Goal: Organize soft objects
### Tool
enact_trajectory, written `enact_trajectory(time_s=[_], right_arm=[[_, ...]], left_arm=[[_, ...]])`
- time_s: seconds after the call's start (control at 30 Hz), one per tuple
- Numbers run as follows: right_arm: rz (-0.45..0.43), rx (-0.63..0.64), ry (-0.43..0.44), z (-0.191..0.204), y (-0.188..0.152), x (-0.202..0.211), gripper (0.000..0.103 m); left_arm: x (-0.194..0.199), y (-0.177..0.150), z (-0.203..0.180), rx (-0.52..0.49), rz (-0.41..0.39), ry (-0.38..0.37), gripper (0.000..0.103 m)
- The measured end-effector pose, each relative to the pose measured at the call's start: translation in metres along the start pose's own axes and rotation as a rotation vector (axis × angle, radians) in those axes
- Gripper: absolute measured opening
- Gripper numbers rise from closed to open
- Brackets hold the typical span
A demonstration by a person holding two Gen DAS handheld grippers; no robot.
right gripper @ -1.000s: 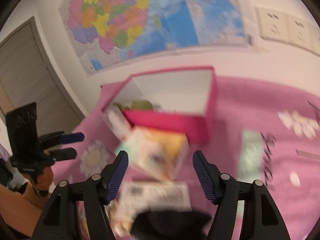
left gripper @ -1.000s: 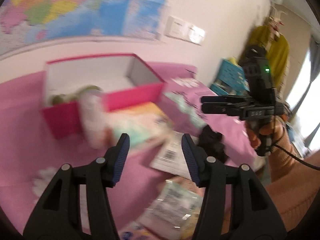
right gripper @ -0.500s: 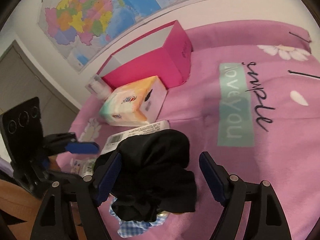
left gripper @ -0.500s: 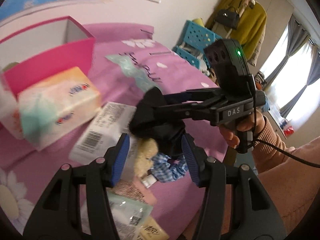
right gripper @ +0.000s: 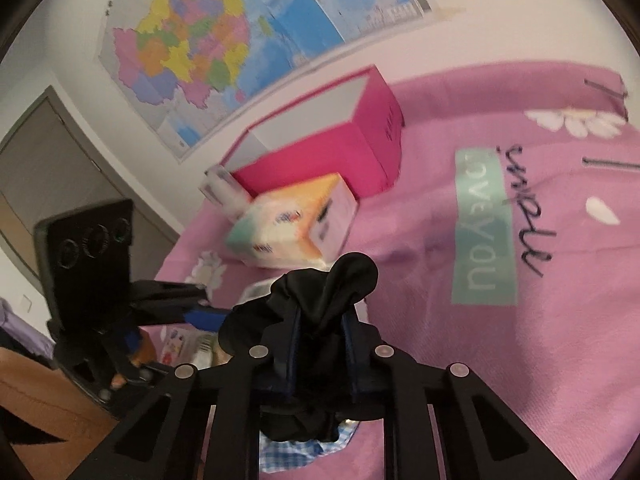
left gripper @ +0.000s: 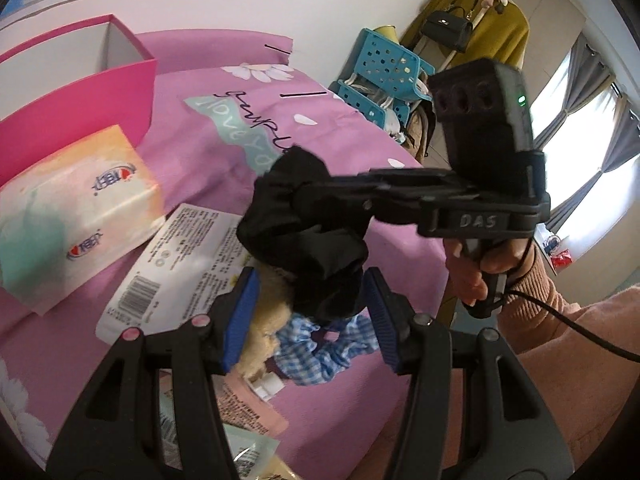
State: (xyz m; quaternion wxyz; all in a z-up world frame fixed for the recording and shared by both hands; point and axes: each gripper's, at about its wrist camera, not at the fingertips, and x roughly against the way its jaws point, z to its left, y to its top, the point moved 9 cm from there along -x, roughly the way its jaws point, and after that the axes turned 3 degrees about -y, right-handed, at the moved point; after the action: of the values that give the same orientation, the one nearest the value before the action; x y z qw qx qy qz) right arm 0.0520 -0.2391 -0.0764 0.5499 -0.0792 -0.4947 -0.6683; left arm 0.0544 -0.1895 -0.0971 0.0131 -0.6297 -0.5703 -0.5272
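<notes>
My right gripper [right gripper: 320,344] is shut on a black scrunchie [right gripper: 320,300] and holds it above the pink bed cover. In the left wrist view the same black scrunchie [left gripper: 304,236] hangs from the right gripper [left gripper: 304,200], just ahead of my open left gripper [left gripper: 308,312]. Under it lie a beige fluffy scrunchie [left gripper: 268,320] and a blue checked scrunchie [left gripper: 324,348]. The open pink box [right gripper: 320,152] stands at the back by the wall; it also shows in the left wrist view [left gripper: 76,100].
A tissue pack [left gripper: 76,216] lies in front of the box, with a white labelled packet [left gripper: 176,272] beside it. Several flat sachets [left gripper: 240,412] lie near the bed's front edge. A small bottle [right gripper: 224,192] stands left of the box. Blue crates [left gripper: 384,72] stand beyond the bed.
My right gripper has closed on the black scrunchie and lifted it off the pile. My left gripper swung right from the box towards the pile and stays open.
</notes>
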Motion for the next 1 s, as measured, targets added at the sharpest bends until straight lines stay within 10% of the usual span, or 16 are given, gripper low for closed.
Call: enact_trajectory(time_s=[0.47,1.0], right_arm=[[-0.181,0.133,0.004,0.051,0.083,0.036,0.017],[-0.239,0.173,0.019,0.07,0.198,-0.033,0.018]], left_arm=[[0.055,0.065,0.002,-0.05,-0.178,0.061,0.047],[0.093,0.15,0.102,0.066,-0.256,0.277,0.04]])
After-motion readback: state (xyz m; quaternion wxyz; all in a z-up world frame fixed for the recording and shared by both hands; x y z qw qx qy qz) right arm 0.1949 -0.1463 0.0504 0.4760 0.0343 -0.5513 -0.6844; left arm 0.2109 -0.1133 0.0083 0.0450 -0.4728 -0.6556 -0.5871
